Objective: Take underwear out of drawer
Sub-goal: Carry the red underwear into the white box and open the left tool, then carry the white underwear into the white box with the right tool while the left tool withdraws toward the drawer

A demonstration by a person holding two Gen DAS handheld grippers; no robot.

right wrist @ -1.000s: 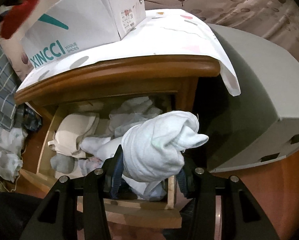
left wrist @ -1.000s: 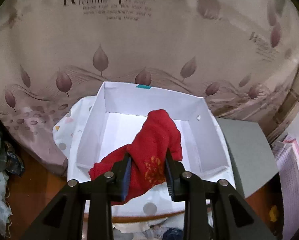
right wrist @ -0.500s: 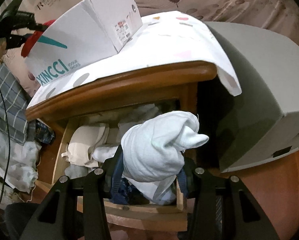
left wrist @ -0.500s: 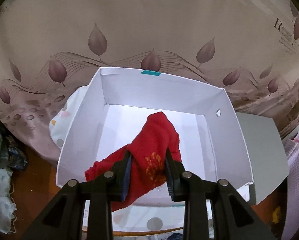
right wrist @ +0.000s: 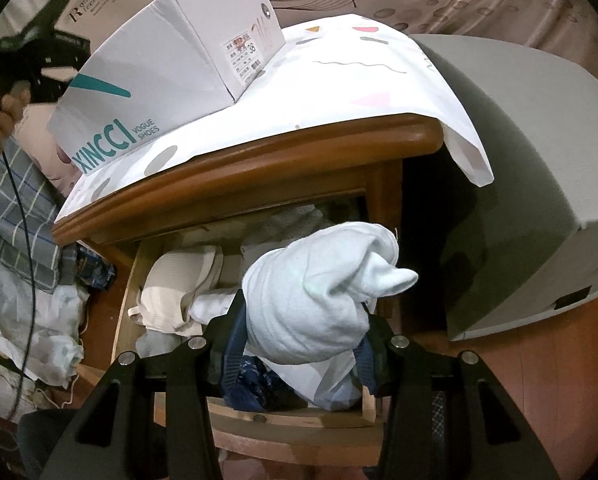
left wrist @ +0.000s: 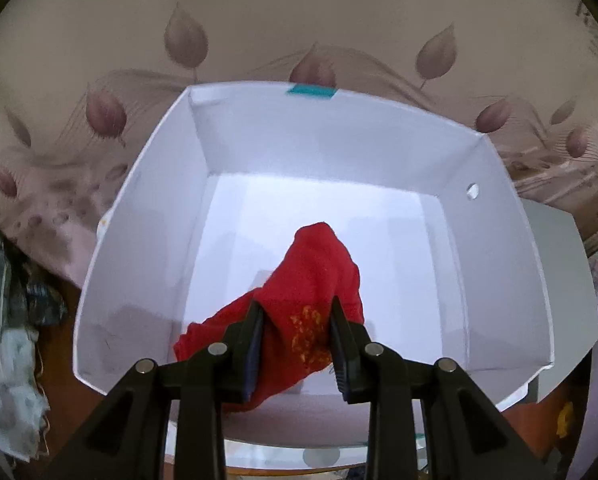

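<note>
The left gripper (left wrist: 295,344) clamps red underwear (left wrist: 315,300) over the white box (left wrist: 147,208) – likely for dropping – while the right gripper (right wrist: 299,344) grips a white garment (right wrist: 311,304) above the drawer (right wrist: 291,416).

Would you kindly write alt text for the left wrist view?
The left claw grips a red garment over an open white box, the cloth hanging inside it. Behind the box hangs a leaf-patterned curtain.
</note>
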